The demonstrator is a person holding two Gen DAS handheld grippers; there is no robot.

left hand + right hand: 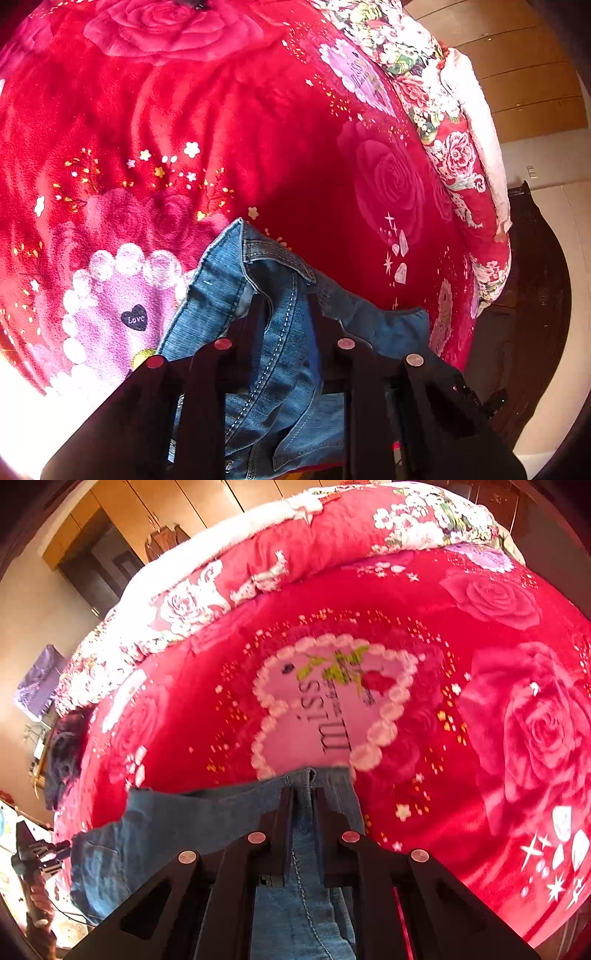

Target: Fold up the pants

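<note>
Stitched denim pants (273,332) bunched on plush red blanket (229,122).

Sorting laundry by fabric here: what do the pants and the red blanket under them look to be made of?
The pants: blue denim, likely cotton, matte and faded, judging by the twill weave, pale contrast stitching and thick flat seams. The red blanket: probably plush synthetic fleece, by its soft fuzzy pile, a slight sheen in the light and printed roses; the fibre itself cannot be told.

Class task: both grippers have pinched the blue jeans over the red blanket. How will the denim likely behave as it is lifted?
The jeans will probably sag: cloth already droops in folds between the grippers. Thick stitched seams likely give the left gripper and right gripper firm purchase. The plush blanket may drag trailing fabric.
</note>
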